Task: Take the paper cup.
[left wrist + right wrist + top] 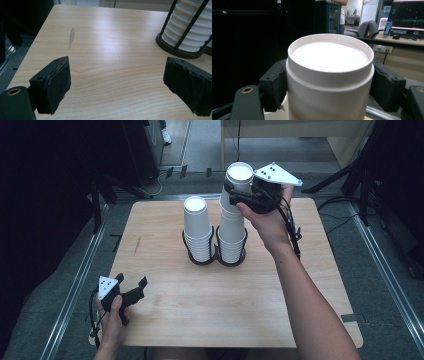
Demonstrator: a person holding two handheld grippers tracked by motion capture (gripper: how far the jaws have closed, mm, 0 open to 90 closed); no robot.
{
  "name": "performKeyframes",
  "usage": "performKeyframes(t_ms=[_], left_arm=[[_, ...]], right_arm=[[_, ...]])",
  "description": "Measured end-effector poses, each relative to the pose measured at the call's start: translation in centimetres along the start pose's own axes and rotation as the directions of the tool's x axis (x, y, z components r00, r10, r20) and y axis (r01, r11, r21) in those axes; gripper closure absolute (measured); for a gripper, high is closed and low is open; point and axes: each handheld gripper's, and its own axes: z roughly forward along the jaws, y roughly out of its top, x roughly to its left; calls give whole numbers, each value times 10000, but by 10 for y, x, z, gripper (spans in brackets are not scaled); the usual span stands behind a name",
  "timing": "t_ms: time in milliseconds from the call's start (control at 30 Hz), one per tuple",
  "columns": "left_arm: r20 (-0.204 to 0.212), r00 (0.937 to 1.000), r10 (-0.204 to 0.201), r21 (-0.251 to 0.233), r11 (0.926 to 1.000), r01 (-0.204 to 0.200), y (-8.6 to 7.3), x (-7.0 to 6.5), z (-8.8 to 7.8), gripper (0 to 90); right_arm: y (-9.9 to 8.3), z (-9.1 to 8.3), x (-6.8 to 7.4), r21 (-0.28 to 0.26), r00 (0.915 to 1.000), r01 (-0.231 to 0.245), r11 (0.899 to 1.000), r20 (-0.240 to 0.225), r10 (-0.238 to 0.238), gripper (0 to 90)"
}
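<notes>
The right gripper (239,195) was clamped on the top paper cup (238,179), an upside-down white cup, with one black jaw pressed to each side of its wall just under the base rim. In the right gripper view that cup (329,82) sat squarely between the two pads, base up. It stood raised above the taller stack of cups (232,232) in the right-hand ring of the black wire holder (215,257); whether its lower edge was free of the cup beneath was hard to tell from above, though it looked partly sleeved over it.

Left of that stack, in the holder's other ring, stood the shorter stack of cups (197,230), its top well below the held cup. The two stacks stood just beside each other, and the shorter one did not lie in the right gripper's path.

The holder sat at the far middle of the wooden table (210,310). Well apart from the holder, at the table's near left corner, the left gripper (131,292) rested with its jaws spread wide and nothing between them; its own view showed bare tabletop between the pads (57,85), with the holder's base (180,50) farther off to the right.
</notes>
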Motion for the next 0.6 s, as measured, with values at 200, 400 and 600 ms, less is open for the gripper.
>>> performKeyframes(t_ms=[200, 400, 600], left_arm=[[-8, 10000, 6, 51, 10000, -6, 0, 0, 0, 78], [-1, 9999, 108, 71, 9999, -108, 0, -1, 0, 78], [39, 9999, 101, 82, 9999, -101, 0, -2, 0, 78]], right_arm=[[10, -12, 2, -293, 9999, 93, 9995, -98, -96, 237], [17, -27, 7, -480, 9989, 270, 9985, -370, -288, 236], [15, -44, 13, -448, 9962, 449, 9980, -722, -480, 236]])
